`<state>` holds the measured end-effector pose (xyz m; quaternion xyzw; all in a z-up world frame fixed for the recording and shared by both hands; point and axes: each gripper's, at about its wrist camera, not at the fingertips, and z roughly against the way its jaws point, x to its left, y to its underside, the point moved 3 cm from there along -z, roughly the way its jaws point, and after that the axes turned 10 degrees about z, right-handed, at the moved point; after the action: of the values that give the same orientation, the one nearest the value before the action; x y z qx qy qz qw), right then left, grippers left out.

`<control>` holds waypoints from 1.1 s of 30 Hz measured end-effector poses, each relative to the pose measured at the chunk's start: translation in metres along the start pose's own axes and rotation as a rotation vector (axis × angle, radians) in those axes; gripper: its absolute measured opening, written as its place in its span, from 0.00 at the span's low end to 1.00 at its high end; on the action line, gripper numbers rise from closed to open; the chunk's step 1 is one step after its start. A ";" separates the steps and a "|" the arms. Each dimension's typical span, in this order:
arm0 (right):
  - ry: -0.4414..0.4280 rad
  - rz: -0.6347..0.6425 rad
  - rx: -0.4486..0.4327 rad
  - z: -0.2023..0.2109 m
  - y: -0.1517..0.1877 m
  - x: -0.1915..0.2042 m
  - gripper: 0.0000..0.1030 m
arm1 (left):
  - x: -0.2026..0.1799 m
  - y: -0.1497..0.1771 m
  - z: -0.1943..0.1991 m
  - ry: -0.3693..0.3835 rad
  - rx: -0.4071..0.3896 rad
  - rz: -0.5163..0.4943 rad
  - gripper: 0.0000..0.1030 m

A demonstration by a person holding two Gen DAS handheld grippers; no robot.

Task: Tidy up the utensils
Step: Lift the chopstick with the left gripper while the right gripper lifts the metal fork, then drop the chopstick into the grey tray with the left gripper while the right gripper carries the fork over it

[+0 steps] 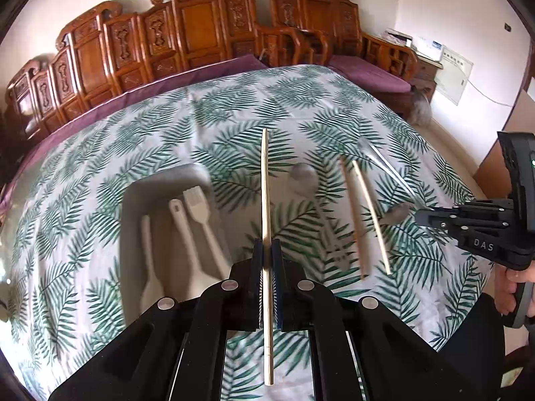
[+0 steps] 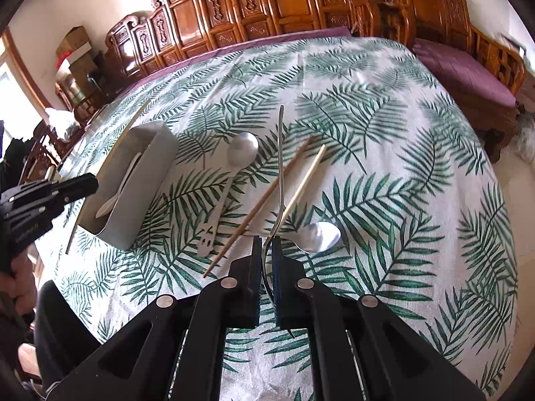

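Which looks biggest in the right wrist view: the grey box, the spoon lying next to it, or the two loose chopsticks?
1. Grey box.
2. Loose chopsticks, longest but thin; both look alike.
3. Spoon, slightly shorter.

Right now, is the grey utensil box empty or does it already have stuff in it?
Not empty. The grey box holds white plastic utensils: three show in the left wrist view.

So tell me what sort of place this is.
Probably a home living or dining room. Carved wooden benches with purple cushions line the wall, and a table under a leaf-print cloth holds cutlery and a grey utensil tray.
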<state>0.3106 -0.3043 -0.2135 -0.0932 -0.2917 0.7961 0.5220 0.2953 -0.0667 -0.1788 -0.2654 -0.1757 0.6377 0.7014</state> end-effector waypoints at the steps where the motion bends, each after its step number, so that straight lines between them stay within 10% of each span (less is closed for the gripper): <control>1: 0.000 0.003 -0.005 0.001 0.000 0.002 0.07 | 0.006 0.000 0.001 -0.005 0.000 0.005 0.04; 33: -0.101 0.145 -0.034 -0.005 -0.051 0.125 0.07 | 0.119 -0.014 -0.019 -0.059 0.004 0.160 0.04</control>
<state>0.2976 -0.1769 -0.1695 -0.0824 -0.3235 0.8304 0.4460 0.3320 0.0472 -0.1963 -0.2583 -0.1731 0.6996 0.6434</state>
